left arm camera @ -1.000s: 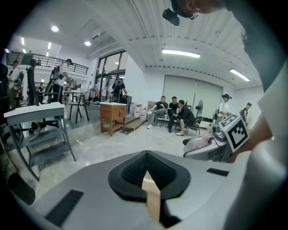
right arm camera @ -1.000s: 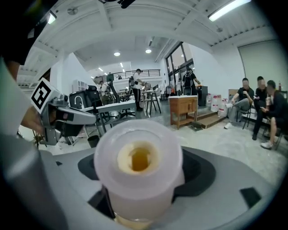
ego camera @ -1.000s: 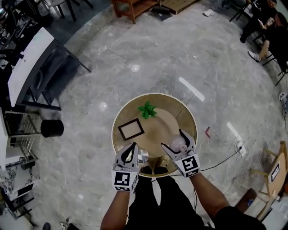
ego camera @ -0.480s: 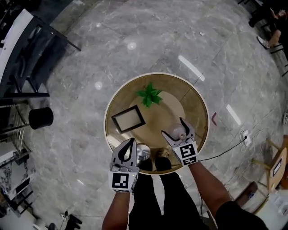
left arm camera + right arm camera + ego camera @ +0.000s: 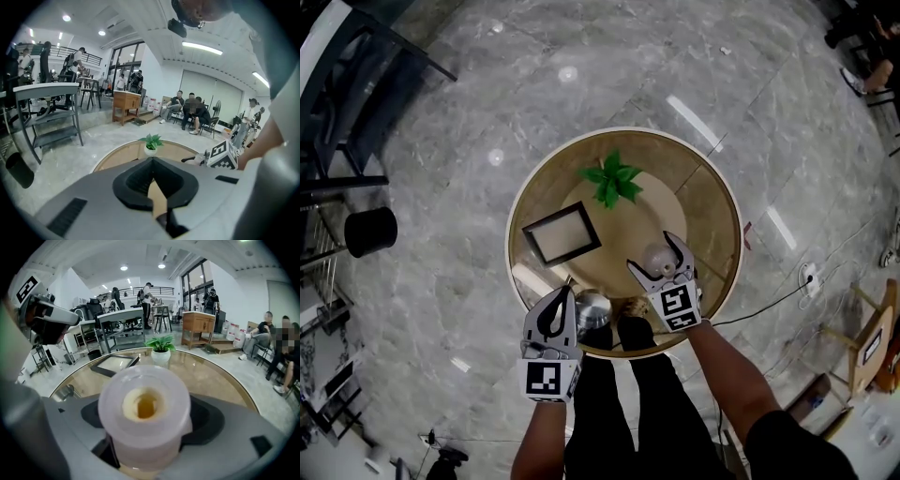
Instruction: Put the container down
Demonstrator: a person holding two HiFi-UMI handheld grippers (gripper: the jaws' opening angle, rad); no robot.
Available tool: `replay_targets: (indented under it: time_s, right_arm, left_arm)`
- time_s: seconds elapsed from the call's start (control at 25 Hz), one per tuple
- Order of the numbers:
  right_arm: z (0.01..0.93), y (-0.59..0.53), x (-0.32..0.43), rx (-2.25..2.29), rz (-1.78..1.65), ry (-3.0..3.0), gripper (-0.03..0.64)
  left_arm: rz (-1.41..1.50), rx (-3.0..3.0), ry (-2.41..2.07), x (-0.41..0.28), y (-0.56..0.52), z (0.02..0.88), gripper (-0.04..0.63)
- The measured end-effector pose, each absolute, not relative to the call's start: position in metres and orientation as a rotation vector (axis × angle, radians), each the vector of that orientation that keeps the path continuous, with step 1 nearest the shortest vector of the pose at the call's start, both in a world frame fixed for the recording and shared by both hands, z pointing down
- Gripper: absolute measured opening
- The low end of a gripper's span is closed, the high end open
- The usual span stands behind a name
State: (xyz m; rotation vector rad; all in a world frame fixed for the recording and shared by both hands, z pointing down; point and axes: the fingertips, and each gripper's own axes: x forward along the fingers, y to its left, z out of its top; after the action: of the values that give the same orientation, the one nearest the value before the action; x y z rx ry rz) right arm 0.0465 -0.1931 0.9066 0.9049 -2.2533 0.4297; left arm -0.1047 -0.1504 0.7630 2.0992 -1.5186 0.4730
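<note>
Container (image 5: 144,411) in R gripper (image 5: 654,253) at round glass table (image 5: 709,202), marble floor (image 5: 441,281).

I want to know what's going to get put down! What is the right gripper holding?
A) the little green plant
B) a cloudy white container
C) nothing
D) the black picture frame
B: in the right gripper view, the cloudy white container sits clamped between the jaws of the right gripper, while the plant and picture frame stand farther off on the round table.
</note>
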Motion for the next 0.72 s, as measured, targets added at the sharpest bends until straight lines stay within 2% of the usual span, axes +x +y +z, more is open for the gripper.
replay_targets:
  time_s: [0.6, 0.72]
  right_arm:
    - [0.931, -0.183, 0.048, 0.874, 0.379, -2.209, 0.417]
    - [0.932, -0.18, 0.052, 0.872, 0.435, -2.207, 0.457]
  left_arm:
    - [0.474, 2.105, -1.513, -0.098, -0.15, 0.77, -0.002]
    - [0.446, 2.102, -1.515, -0.094, -0.153, 0.761, -0.002]
